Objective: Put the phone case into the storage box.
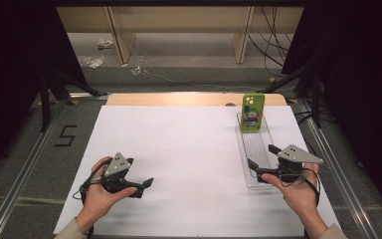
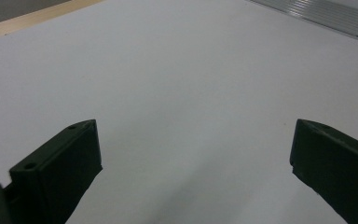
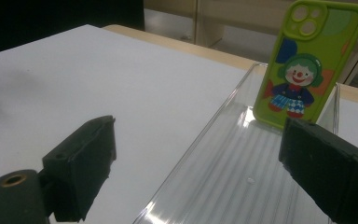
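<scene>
A green phone case [image 1: 252,112] printed with a clown stands upright against the far end of a clear ribbed plastic tray [image 1: 254,149] on the right of the white table. My right gripper [image 1: 262,156] hovers open over the tray's near end, with nothing between its jaws. In the right gripper view the phone case [image 3: 307,60] rises beyond the open right gripper [image 3: 200,163], above the tray [image 3: 223,177]. My left gripper [image 1: 139,173] is held open and empty over the bare white sheet at the near left. The left gripper [image 2: 196,158] view catches a corner of the tray [image 2: 321,14].
The white sheet [image 1: 179,144] covers the table, with a wooden strip [image 1: 179,99] showing along the far edge. Metal rails run along both sides. A "5" [image 1: 65,135] is marked on the floor at left. Black stand legs, cables and wooden shelf legs lie beyond the table.
</scene>
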The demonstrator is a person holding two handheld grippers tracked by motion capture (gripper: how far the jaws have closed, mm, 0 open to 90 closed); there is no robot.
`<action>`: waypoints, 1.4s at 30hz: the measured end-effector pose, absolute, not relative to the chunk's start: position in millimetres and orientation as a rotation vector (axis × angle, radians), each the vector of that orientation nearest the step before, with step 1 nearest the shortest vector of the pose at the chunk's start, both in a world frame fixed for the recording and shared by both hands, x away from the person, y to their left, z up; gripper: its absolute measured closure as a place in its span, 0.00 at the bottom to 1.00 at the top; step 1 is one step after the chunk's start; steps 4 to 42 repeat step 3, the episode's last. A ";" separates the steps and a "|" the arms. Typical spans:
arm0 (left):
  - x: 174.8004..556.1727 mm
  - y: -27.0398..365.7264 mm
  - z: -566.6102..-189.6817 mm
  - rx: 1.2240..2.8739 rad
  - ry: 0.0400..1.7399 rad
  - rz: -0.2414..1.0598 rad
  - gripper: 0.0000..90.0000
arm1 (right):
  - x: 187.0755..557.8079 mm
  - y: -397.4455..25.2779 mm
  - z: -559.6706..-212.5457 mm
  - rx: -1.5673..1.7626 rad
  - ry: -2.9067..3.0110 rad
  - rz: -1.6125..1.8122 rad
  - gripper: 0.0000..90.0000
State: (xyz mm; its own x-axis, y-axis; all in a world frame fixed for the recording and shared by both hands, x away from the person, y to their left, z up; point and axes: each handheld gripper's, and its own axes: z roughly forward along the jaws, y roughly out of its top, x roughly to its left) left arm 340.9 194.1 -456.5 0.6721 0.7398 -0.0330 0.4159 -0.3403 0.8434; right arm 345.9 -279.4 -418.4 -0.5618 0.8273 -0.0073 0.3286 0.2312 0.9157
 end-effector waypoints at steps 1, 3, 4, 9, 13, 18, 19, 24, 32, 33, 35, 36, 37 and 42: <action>340.9 194.1 -456.6 1.977 0.897 0.449 0.01 | 345.8 -279.4 -418.1 1.054 2.005 1.308 0.13; 341.1 194.1 -456.7 1.978 0.897 0.449 0.01 | 345.7 -279.3 -417.6 1.050 2.002 1.311 0.13; 341.1 194.1 -456.7 1.978 0.897 0.449 0.01 | 345.7 -279.3 -417.6 1.050 2.002 1.311 0.13; 341.1 194.1 -456.7 1.978 0.897 0.449 0.01 | 345.7 -279.3 -417.6 1.050 2.002 1.311 0.13; 341.1 194.1 -456.7 1.978 0.897 0.449 0.01 | 345.7 -279.3 -417.6 1.050 2.002 1.311 0.13; 341.1 194.1 -456.7 1.978 0.897 0.449 0.01 | 345.7 -279.3 -417.6 1.050 2.002 1.311 0.13; 341.1 194.1 -456.7 1.978 0.897 0.449 0.01 | 345.7 -279.3 -417.6 1.050 2.002 1.311 0.13; 341.1 194.1 -456.7 1.978 0.897 0.449 0.01 | 345.7 -279.3 -417.6 1.050 2.002 1.311 0.13; 341.1 194.1 -456.7 1.978 0.897 0.449 0.01 | 345.7 -279.3 -417.6 1.050 2.002 1.311 0.13; 341.1 194.1 -456.7 1.978 0.897 0.449 0.01 | 345.7 -279.3 -417.6 1.050 2.002 1.311 0.13; 341.1 194.1 -456.7 1.978 0.897 0.449 0.01 | 345.7 -279.3 -417.6 1.050 2.002 1.311 0.13; 341.1 194.1 -456.7 1.978 0.897 0.449 0.01 | 345.7 -279.3 -417.6 1.050 2.002 1.311 0.13; 341.1 194.1 -456.7 1.978 0.897 0.449 0.01 | 345.7 -279.3 -417.6 1.050 2.002 1.311 0.13; 341.1 194.1 -456.7 1.978 0.897 0.449 0.01 | 345.7 -279.3 -417.6 1.050 2.002 1.311 0.13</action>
